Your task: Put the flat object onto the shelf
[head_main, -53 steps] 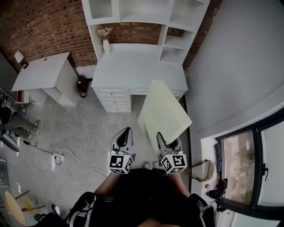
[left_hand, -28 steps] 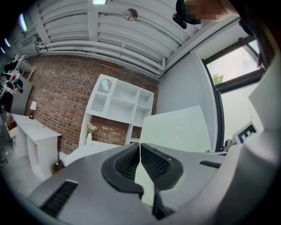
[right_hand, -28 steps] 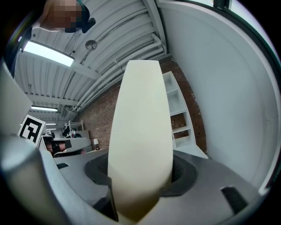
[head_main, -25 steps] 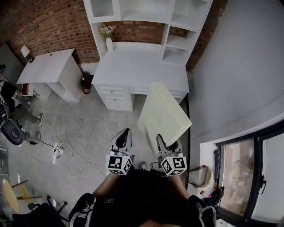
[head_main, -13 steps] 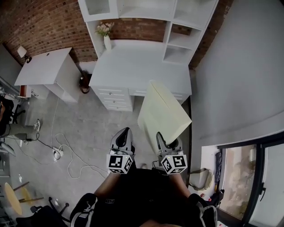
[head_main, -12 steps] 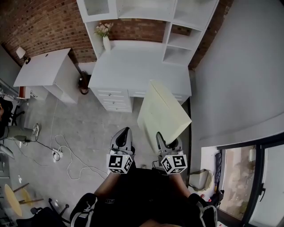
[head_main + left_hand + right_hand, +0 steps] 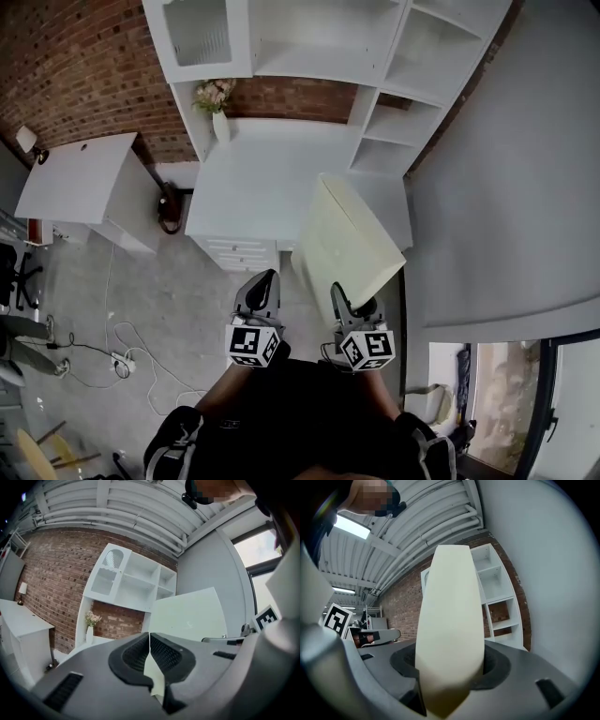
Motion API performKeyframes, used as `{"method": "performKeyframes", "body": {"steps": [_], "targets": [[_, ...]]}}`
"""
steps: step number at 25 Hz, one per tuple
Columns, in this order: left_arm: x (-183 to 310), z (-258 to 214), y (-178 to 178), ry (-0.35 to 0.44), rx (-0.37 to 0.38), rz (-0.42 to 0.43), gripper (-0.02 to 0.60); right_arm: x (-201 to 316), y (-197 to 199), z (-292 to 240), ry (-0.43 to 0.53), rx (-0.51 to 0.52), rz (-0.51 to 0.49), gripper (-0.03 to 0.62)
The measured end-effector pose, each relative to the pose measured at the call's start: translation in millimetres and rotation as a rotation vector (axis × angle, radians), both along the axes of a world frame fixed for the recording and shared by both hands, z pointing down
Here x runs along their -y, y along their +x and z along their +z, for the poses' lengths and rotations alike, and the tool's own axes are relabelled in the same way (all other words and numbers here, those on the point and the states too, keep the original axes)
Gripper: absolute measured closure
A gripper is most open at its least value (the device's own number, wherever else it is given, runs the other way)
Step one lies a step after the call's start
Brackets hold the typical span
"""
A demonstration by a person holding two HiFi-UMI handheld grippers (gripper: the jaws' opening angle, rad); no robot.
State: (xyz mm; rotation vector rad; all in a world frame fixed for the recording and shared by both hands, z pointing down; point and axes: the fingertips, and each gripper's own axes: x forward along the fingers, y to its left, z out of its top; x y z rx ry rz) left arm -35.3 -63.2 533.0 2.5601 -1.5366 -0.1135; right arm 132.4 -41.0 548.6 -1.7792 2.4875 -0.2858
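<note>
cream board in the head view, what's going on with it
A person holds a claw in each hand. The right claw is clamped on the lower edge of a large flat cream panel, holding it tilted up in front of the white desk and the white shelf unit. The left claw is shut on nothing, beside it. The panel is not yet on any shelf.

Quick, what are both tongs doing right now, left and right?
Left tongs: closed, holding nothing.
Right tongs: closed on the cream flat board.
</note>
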Motion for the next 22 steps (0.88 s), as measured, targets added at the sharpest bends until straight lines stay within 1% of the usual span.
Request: {"method": "performKeyframes", "body": {"steps": [4, 9, 14, 19, 22], "targets": [[42.6, 2.6, -20.1, -0.010, -0.003, 0.021, 0.568, 41.2, -18.1, -2.2, 0.002, 0.019, 0.026, 0.322], [80.3, 9.4, -38.1, -0.027, -0.001, 0.022, 0.568, 75.3, -36.5, -3.4, -0.003, -0.002, 0.031, 0.321], [110.2, 8.5, -41.4, -0.027, -0.012, 0.023, 0.568, 108.4, -37.1, -18.0, 0.028, -0.058, 0.023, 0.322], [139.5, 5.9, -42.8, -0.019, -0.022, 0.013, 0.568, 146.6, -36.9, -52.3, 0.087, -0.102, -0.014, 0.322], [162.1, 3.3, -39.6, -0.019, -0.026, 0.011, 0.568, 173.4, -33.5, -71.2, 0.107, -0.156, -0.027, 0.322]]}}
